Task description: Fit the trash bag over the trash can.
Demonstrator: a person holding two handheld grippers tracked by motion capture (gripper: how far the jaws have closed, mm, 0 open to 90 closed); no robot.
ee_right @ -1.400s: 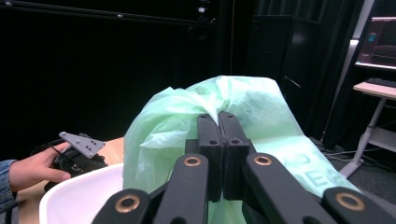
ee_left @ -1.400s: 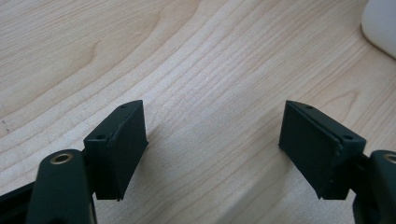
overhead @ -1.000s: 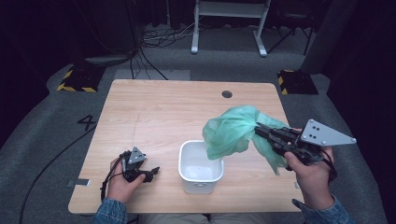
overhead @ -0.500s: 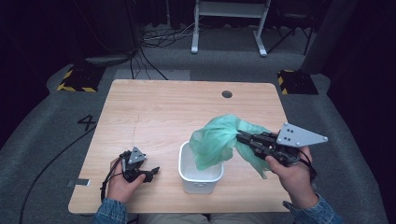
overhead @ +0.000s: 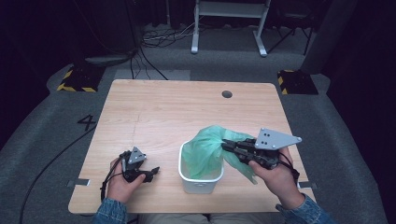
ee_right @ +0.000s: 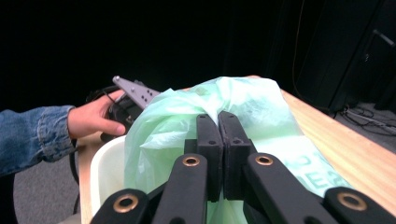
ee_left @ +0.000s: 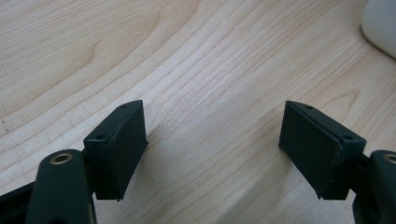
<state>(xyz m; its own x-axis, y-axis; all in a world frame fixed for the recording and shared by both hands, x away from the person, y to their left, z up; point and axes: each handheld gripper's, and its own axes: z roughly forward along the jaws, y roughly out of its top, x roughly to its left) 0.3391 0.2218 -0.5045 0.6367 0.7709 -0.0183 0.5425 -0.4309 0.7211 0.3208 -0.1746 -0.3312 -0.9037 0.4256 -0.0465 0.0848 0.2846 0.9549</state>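
Observation:
A pale green plastic bag [overhead: 206, 151] hangs from my right gripper [overhead: 226, 145], which is shut on a fold of it. The bag's lower part drops into the small white bin [overhead: 201, 182] near the table's front edge. In the right gripper view the two black jaws meet on the green bag [ee_right: 243, 105] above the white bin's rim [ee_right: 105, 158]. My left gripper [overhead: 154, 171] rests on the wooden table left of the bin, open, with only bare wood between its pads [ee_left: 119, 144]. A corner of the white bin [ee_left: 380, 25] sits at the top right of the left gripper view.
The wooden table [overhead: 177, 112] has a small round hole [overhead: 227, 94] near its far edge. Beyond the table, on the grey floor, stand a white metal frame [overhead: 229, 23] and black-and-yellow striped blocks [overhead: 74, 80].
My right gripper has carried the green bag leftward and down, from beside the bin to over it, and the bag's lower end now hangs inside. The left gripper has stayed put.

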